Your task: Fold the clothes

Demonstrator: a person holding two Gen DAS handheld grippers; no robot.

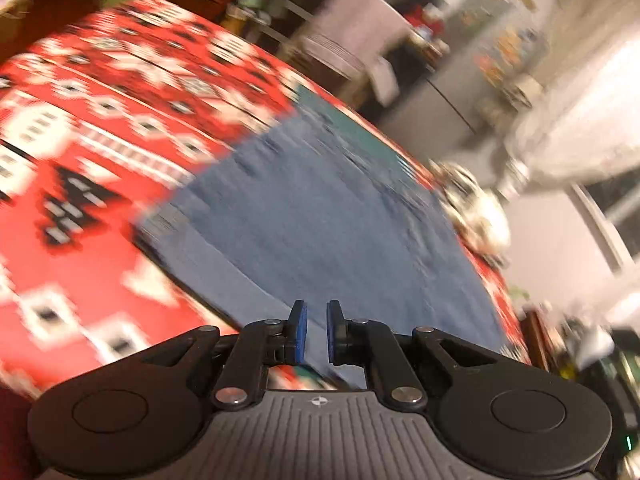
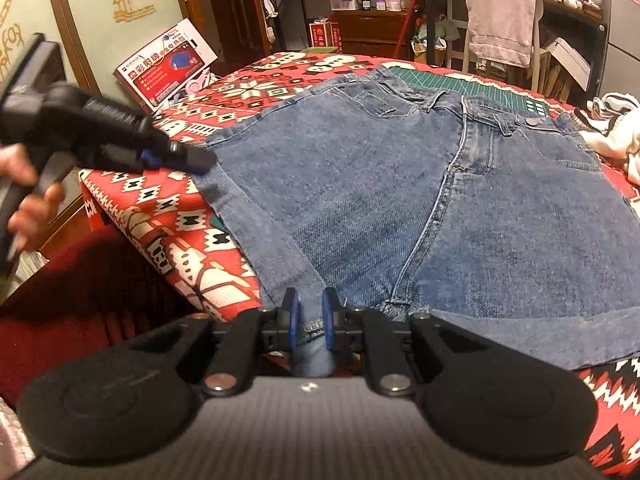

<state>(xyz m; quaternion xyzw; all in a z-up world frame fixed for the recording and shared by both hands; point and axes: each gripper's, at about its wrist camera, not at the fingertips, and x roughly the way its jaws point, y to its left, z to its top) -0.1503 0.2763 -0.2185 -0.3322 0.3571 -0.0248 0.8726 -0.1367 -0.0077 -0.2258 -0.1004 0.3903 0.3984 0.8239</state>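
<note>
Shorts: denim shorts (image 2: pixel 400 200) are spread flat on the red patterned tablecloth (image 2: pixel 168 208), waistband far.
Right tongs (image 2: pixel 308 320): clamped on a fold at the near hem.
Left tongs (image 1: pixel 316 330): slightly parted, nothing gripped, held above the left edge.
Jumble: white cloth (image 2: pixel 612 128) lies far right.

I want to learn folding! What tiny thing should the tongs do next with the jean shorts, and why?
Probably bring the left tongs down to pinch the shorts' left edge. The right tongs already clamp a bunched hem, while the left tongs look empty and sit beside that edge. Both sides need holding before folding.
</note>
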